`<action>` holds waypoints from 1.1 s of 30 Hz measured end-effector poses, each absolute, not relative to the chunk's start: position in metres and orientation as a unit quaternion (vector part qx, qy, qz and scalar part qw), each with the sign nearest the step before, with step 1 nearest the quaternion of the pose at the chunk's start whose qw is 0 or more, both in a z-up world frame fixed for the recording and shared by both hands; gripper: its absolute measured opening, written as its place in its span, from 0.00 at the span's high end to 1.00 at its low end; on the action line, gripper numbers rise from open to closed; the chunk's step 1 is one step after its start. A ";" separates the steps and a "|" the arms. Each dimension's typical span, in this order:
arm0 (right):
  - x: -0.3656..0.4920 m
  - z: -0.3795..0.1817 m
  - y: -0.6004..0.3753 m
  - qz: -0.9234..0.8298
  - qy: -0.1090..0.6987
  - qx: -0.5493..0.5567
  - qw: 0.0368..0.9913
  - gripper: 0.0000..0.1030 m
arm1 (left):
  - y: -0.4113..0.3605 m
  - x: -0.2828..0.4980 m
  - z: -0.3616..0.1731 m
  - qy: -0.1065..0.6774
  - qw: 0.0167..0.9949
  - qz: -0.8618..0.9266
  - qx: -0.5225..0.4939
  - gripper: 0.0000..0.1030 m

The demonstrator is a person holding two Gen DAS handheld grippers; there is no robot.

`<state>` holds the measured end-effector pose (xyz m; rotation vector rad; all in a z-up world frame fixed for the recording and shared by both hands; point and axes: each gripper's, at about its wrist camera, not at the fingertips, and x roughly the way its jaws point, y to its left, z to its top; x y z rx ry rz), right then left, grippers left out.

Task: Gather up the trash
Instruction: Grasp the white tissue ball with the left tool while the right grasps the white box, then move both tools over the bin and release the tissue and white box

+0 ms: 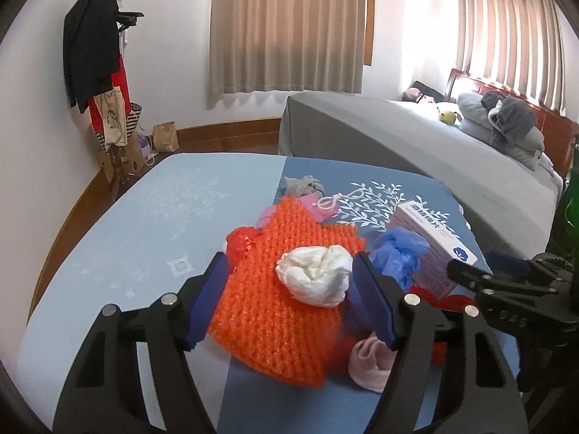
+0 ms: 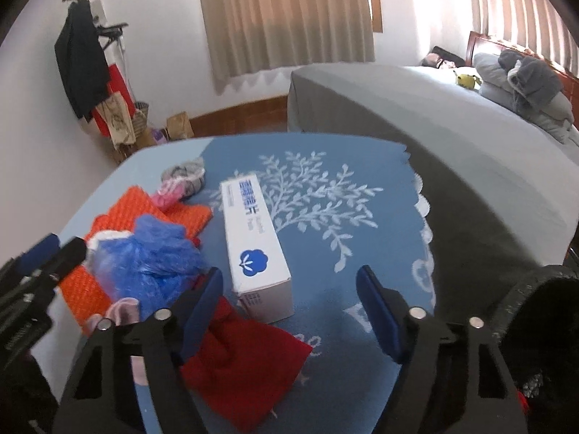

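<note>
A crumpled white tissue ball (image 1: 314, 275) lies on an orange knitted cloth (image 1: 286, 289) on the blue table. My left gripper (image 1: 289, 282) is open, its blue pads either side of the tissue, the right pad close to it. A crumpled blue plastic bag (image 1: 400, 253) lies just right of the cloth; it also shows in the right wrist view (image 2: 152, 253). My right gripper (image 2: 289, 289) is open and empty above the blue cloth, in front of a white box (image 2: 257, 242). The right gripper's body shows in the left wrist view (image 1: 506, 282).
A red cloth (image 2: 239, 358), pink socks (image 1: 369, 361), a pink item (image 1: 318, 208) and a grey sock (image 1: 302, 184) lie on the table. A grey bed (image 1: 416, 144) stands behind. A black bin rim (image 2: 535, 307) is at the right. A coat rack (image 1: 97, 54) stands at the left wall.
</note>
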<state>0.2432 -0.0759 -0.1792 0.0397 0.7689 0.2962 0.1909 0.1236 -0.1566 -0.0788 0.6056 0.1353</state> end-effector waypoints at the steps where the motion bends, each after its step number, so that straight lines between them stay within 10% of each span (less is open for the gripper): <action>1: 0.245 -0.181 -0.075 0.145 0.377 0.020 0.914 0.35 | 0.125 0.192 -0.157 0.298 0.951 0.066 -0.039 0.33; 8: 0.258 -0.193 -0.064 0.158 0.394 0.016 0.905 0.48 | 0.122 0.198 -0.165 0.306 0.949 0.059 -0.040 0.34; 10: 0.261 -0.196 -0.061 0.177 0.401 0.020 0.898 0.66 | 0.121 0.200 -0.167 0.308 0.949 0.057 -0.041 0.35; 33: 0.235 -0.159 -0.085 0.179 0.361 0.041 0.914 0.72 | 0.113 0.203 -0.166 0.304 0.951 0.042 -0.041 0.78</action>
